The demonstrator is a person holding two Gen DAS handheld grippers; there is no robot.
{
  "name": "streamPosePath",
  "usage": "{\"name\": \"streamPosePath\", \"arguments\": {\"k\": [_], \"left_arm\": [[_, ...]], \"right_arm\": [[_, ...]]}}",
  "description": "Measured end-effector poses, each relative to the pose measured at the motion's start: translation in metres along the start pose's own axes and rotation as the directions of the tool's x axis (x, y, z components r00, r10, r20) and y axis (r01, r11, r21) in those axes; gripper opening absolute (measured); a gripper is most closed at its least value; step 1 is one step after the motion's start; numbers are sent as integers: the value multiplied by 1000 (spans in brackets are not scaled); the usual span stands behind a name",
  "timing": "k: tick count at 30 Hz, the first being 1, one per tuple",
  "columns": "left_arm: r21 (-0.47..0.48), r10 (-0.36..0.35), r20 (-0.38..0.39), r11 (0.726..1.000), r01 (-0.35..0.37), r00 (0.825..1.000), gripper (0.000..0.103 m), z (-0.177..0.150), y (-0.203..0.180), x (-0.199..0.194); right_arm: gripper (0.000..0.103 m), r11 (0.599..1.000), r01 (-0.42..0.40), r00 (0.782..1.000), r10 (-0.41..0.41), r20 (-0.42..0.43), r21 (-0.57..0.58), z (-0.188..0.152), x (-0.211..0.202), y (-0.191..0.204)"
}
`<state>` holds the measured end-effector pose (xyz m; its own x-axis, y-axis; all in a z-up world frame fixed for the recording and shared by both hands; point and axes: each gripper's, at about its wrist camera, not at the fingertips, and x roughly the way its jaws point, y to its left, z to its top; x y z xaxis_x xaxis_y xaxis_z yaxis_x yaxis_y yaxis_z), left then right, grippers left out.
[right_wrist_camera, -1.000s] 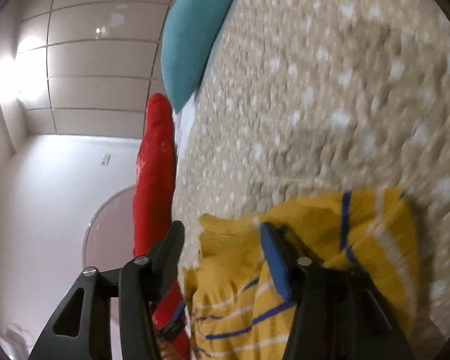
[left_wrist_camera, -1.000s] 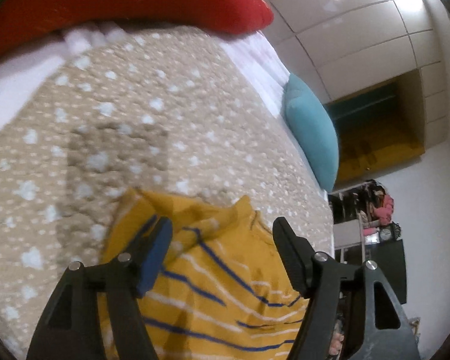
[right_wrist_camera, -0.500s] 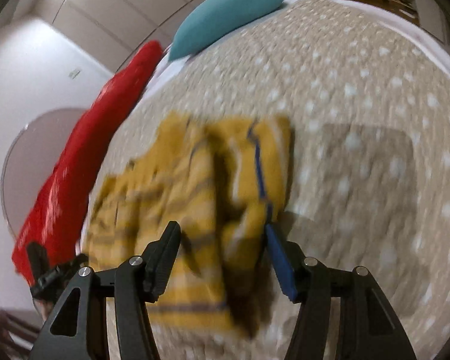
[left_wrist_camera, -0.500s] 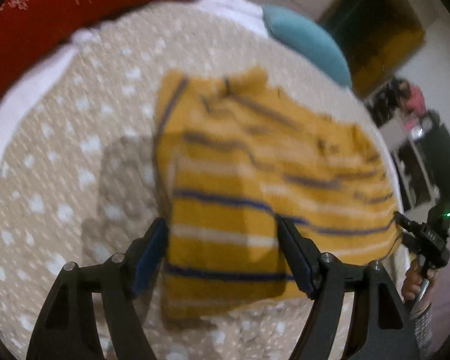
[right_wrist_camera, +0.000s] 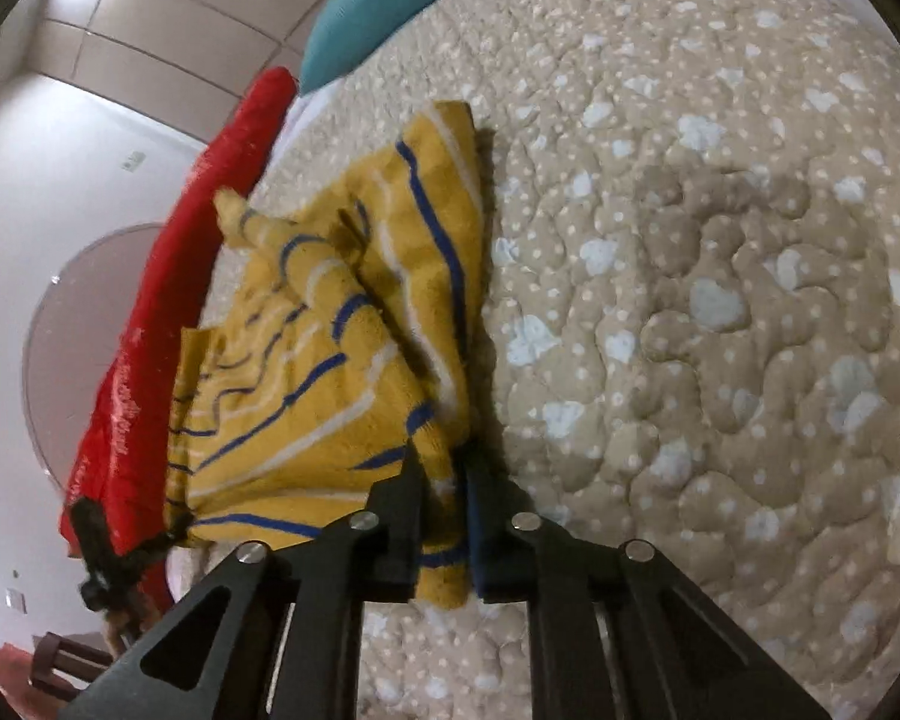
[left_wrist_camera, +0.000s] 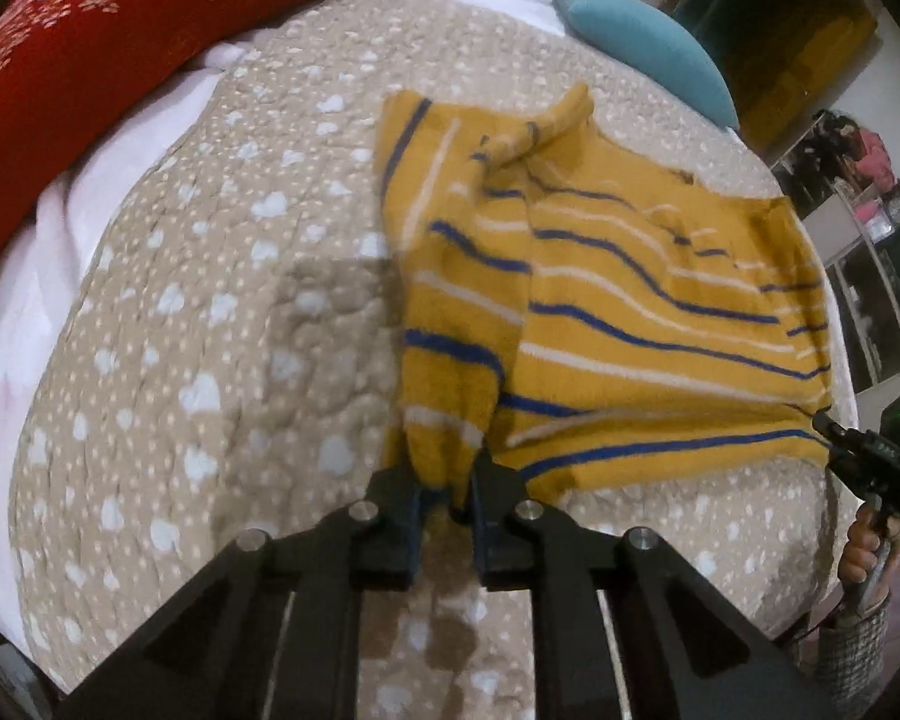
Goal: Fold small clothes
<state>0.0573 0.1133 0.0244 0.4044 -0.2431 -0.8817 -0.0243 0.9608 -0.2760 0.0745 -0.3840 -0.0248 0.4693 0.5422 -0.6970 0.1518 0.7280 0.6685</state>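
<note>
Pinching the yellow striped sweater (left_wrist_camera: 630,300) at its near hem corners, lower centre of each view: left gripper (left_wrist_camera: 447,495) and right gripper (right_wrist_camera: 444,510) fingers closing, knit between them. It lies mid-frame on the bed quilt (left_wrist_camera: 210,330). Soft, light, limp; likely to sag, so hem corners seem the best hold.

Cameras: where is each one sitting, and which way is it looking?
Left wrist view: sits on the left gripper, looking down along its closing fingers pinching the yellow striped garment on the dotted bedspread; the right gripper and a hand show.
Right wrist view: sits on the right gripper, looking down along its closing fingers, also pinching the garment.
Both share the garment, bedspread, red pillow and teal pillow.
</note>
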Motion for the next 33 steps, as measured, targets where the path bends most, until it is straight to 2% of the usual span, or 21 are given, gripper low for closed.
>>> {"name": "streamPosePath", "arguments": {"k": [1,3,4,5,8,10,12,14,16,18,19,21,24,27,30,33], "left_arm": [[8,3,30,1000,-4,1000,18,-4,-1,-10],[35,19,96,999,-22,995,30,-13,-6,-29],[40,11,136,999,-17,991,44,-16,-8,-39],[38,-9,180,999,2,984,56,-19,-10,-47],[7,-62,265,998,63,962,72,-14,-15,-54],[-26,-83,293,995,94,953,72,-9,-17,-47],[-57,-88,285,992,108,954,72,-2,-22,-29],[-83,-63,281,993,89,958,72,0,-22,-16],[-112,17,265,994,13,964,72,3,-15,-2],[-154,58,226,988,-23,972,72,6,-1,12],[-178,51,209,984,-13,977,72,6,9,18],[-209,-31,222,975,79,975,72,5,26,20],[-196,-47,229,976,94,972,72,7,32,17],[-205,-83,256,969,138,963,72,2,39,10],[-224,-111,289,958,180,951,72,-4,52,-5],[-247,-88,357,951,185,930,72,-11,67,-25]], "right_arm": [[23,1000,0,1000,0,21,-10,-1,-9,4],[23,996,49,996,-42,80,-78,-2,-28,19],[23,987,93,989,-76,127,-134,-2,-39,31],[23,975,126,981,-95,169,-182,-2,-47,43],[23,958,125,974,-68,218,-259,6,-49,75],[23,955,88,981,-33,192,-285,19,-28,94],[23,952,91,985,-42,169,-293,32,2,110],[23,943,137,983,-93,156,-303,50,39,121],[21,930,224,970,-182,163,-292,66,62,116],[18,930,285,955,-253,156,-232,81,84,102],[16,940,283,954,-255,158,-191,87,87,95],[17,953,265,957,-242,158,-148,92,85,90],[17,929,320,942,-291,166,-188,91,81,104],[26,892,383,916,-333,224,-239,81,70,135],[32,868,366,922,-291,255,-335,60,65,180],[37,832,315,946,-235,226,-456,32,77,228]]}}
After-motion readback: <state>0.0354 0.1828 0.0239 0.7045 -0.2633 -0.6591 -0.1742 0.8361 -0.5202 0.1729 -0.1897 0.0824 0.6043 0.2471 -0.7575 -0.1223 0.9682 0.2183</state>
